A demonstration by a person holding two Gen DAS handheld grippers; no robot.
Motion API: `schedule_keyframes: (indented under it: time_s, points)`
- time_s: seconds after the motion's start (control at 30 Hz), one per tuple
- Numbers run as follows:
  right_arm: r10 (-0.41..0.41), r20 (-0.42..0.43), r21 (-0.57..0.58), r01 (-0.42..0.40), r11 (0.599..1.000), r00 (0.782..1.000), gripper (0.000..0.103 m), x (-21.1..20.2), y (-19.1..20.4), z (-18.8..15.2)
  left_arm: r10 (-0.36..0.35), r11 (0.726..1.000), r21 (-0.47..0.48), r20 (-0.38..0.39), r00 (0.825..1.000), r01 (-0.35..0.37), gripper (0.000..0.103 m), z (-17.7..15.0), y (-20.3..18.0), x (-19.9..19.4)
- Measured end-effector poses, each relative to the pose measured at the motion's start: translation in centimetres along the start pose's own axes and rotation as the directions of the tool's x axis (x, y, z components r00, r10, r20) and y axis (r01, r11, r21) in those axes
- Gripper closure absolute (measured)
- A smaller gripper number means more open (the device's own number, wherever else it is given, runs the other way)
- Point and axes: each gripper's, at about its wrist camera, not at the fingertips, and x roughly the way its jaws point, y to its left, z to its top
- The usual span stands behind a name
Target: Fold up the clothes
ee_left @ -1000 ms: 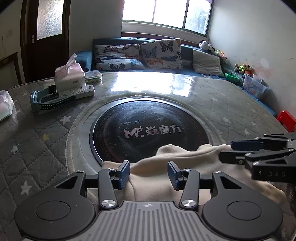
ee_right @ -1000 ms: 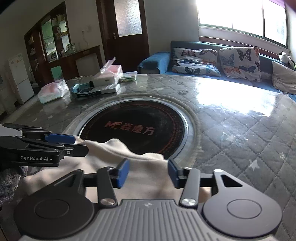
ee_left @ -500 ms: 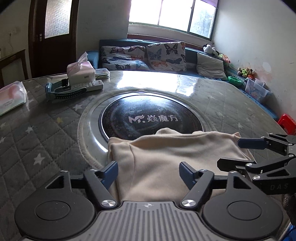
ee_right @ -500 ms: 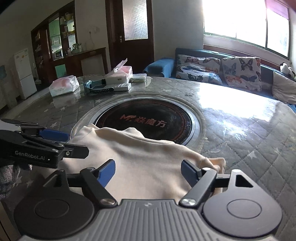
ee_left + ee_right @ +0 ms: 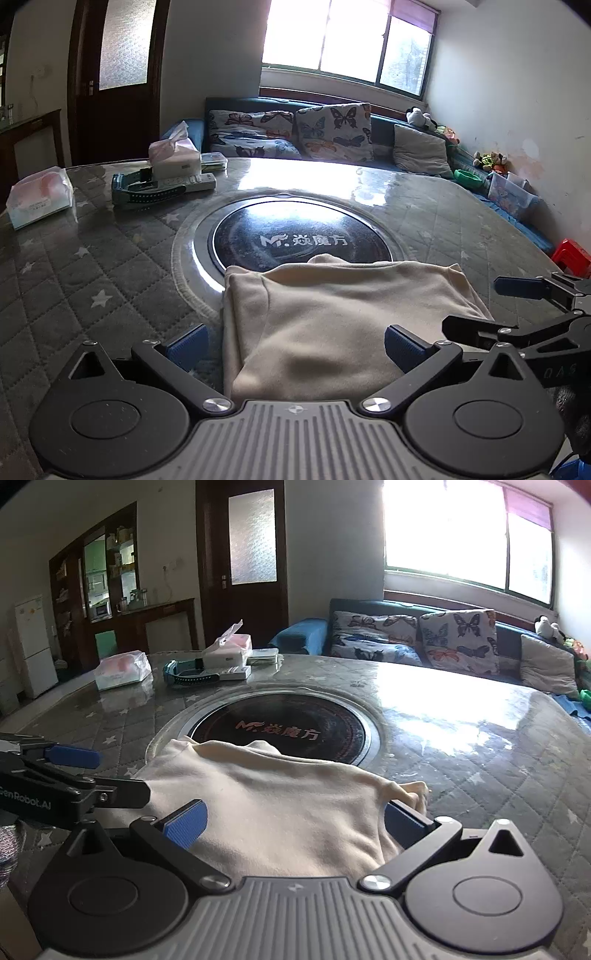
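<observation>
A cream top (image 5: 332, 314) lies folded on the tabletop (image 5: 92, 266) at its near edge, its far end overlapping the dark round hotplate (image 5: 295, 236) set into the middle. The visible side seam and tucked sleeve suggest it has been doubled over into a compact rectangle, laid flat so the fold holds by its own weight.

The left hand-held gripper (image 5: 295, 341) hangs just above the near end of the top, its jaws opening wide; the cloth lies below and between the blue pads (image 5: 186, 345) but they do not press on it. The right hand-held gripper (image 5: 293, 821) sits the same way beside it, jaws opening, cloth beneath and nothing pinched. Each appears from the side in the other's view, so the pair work close together across the garment's width.

Tissue boxes (image 5: 173, 155), a remote (image 5: 184, 181) and a blue watch (image 5: 147, 188) sit well apart at the far left, out of the folding area.

This looks like a release after a fold, likely near the end of this garment.
</observation>
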Motion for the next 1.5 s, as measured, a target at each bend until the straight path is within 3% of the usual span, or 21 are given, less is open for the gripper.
schedule_keyframes:
  time_s: [1.03,1.23,1.5]
  points:
    - [-0.104,0.011,0.042,0.104,0.994,0.994,0.0,-2.6,1.3,-1.9,0.04,0.999,0.013,0.071,0.997,-0.041,0.0,-2.0,-1.5,-3.6]
    - [-0.069,0.005,0.006,0.069,0.998,0.998,0.0,-2.6,2.2,-1.9,0.028,0.999,0.016,0.058,0.998,-0.029,0.0,-2.3,-1.3,-3.7]
    - [0.049,-0.014,-0.162,-0.051,0.986,0.999,0.0,-1.3,5.9,-1.1,0.098,0.994,-0.06,0.056,0.994,-0.094,0.0,-2.0,1.8,-3.9]
